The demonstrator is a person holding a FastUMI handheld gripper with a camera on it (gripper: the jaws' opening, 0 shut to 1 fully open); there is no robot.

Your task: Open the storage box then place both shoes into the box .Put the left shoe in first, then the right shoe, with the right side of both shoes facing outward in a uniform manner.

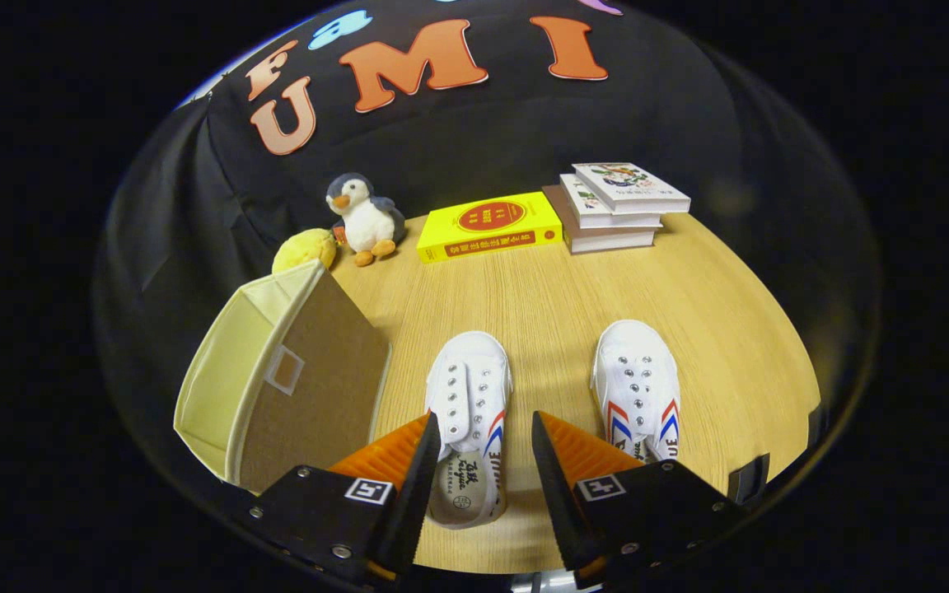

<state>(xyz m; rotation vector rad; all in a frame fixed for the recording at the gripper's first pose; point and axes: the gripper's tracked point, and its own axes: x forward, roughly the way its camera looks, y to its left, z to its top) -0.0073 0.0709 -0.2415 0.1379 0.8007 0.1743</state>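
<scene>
Two white canvas shoes with red and blue side stripes stand on the wooden table, toes pointing away. The left shoe (469, 412) lies below and between my fingers, nearer the left one. The right shoe (638, 387) stands beyond the right finger. A pale yellow fabric storage box (277, 387) with a brown lid closed over it sits just left of the left shoe. My gripper (484, 428) hovers open above the left shoe and holds nothing.
Along the back of the table (557, 305) are a yellow book (488, 226), a stack of books (616, 207), a plush penguin (363, 218) and a yellow plush ball (304, 249). Black cloth walls close the booth behind and to the left.
</scene>
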